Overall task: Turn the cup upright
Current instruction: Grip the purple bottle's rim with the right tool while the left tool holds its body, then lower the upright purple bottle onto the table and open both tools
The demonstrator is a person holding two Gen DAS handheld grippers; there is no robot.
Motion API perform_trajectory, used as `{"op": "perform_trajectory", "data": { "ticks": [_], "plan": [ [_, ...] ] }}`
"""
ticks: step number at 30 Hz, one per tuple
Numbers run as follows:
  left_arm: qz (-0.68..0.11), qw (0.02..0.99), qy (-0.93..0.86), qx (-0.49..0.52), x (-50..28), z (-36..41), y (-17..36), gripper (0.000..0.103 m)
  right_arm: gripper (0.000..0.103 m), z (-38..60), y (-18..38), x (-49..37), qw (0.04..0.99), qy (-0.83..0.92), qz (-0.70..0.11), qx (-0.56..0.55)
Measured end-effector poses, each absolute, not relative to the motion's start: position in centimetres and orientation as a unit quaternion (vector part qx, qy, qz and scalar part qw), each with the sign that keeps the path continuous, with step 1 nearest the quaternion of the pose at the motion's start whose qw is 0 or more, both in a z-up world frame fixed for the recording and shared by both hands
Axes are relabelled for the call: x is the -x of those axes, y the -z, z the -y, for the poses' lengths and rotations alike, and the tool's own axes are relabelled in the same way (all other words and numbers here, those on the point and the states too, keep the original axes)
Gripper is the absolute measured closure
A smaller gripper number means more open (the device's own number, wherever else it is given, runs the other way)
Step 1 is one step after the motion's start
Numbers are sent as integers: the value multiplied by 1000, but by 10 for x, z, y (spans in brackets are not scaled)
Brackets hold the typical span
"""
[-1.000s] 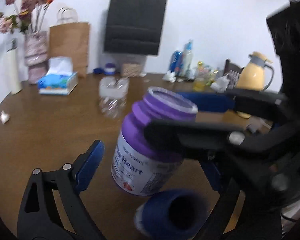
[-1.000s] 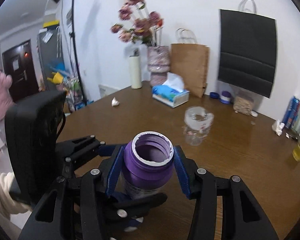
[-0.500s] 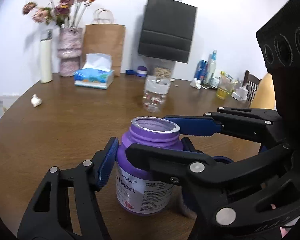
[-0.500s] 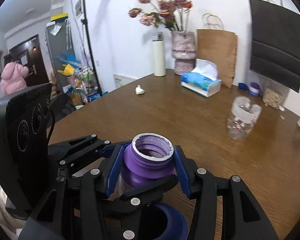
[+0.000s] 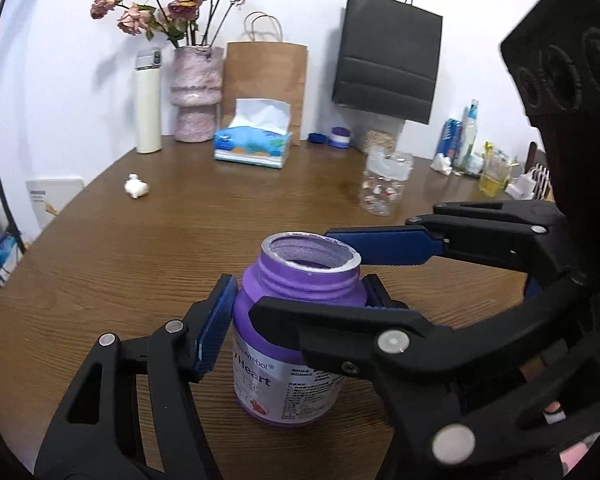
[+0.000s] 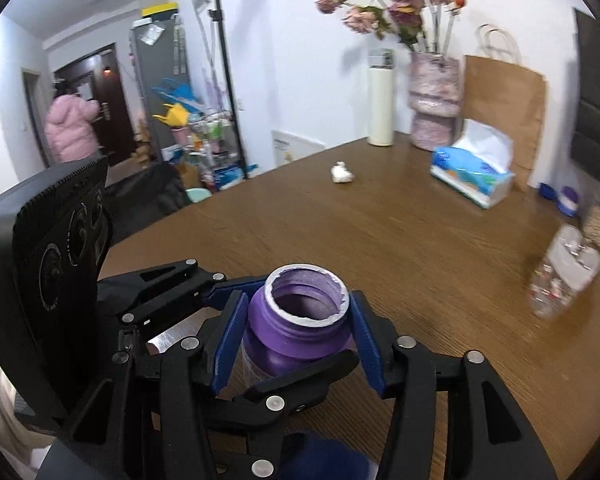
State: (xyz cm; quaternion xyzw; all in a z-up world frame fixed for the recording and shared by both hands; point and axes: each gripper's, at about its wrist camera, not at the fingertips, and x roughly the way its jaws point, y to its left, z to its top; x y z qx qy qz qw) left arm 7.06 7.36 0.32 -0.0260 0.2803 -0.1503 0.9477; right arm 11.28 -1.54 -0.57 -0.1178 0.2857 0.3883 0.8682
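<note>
A purple jar (image 5: pixel 288 360) with a white label stands upright on the brown table (image 5: pixel 140 248), its mouth open and facing up. In the left wrist view my left gripper (image 5: pixel 296 308) is shut on the jar's shoulder, with a blue pad pressed on each side. My right gripper (image 6: pixel 296 340) is shut on the jar just under the neck (image 6: pixel 300 332). Its fingers (image 5: pixel 380 244) come in from the right in the left wrist view, one behind the mouth and one in front. The left gripper's fingers (image 6: pixel 236 286) cross in from the left in the right wrist view.
A clear plastic jar (image 5: pixel 384 184) stands further back on the table. A tissue box (image 5: pixel 254 146), vase of flowers (image 5: pixel 196 96), white flask (image 5: pixel 148 100) and paper bags (image 5: pixel 266 84) line the far edge. A crumpled tissue (image 5: pixel 137 188) lies left. A dark blue round thing (image 6: pixel 324 460) lies under the grippers.
The jar went from tilted to upright on the table. My left gripper, wide open a second ago, has shut on it. The right gripper has kept its hold throughout.
</note>
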Motion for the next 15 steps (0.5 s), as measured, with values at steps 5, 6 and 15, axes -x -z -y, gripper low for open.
{"op": "perform_trajectory", "data": {
  "ticks": [5, 6, 15],
  "plan": [
    [-288, 947, 138, 40, -77, -95, -6, 43, 45, -1, 7, -128, 851, -420, -302, 86],
    [-288, 947, 137, 42, -78, -97, -6, 43, 45, -5, 7, -128, 852, -420, -299, 91],
    [-324, 928, 184, 26, -119, -63, -1, 30, 48, 17, 2, -148, 883, -353, -293, 95]
  ]
}}
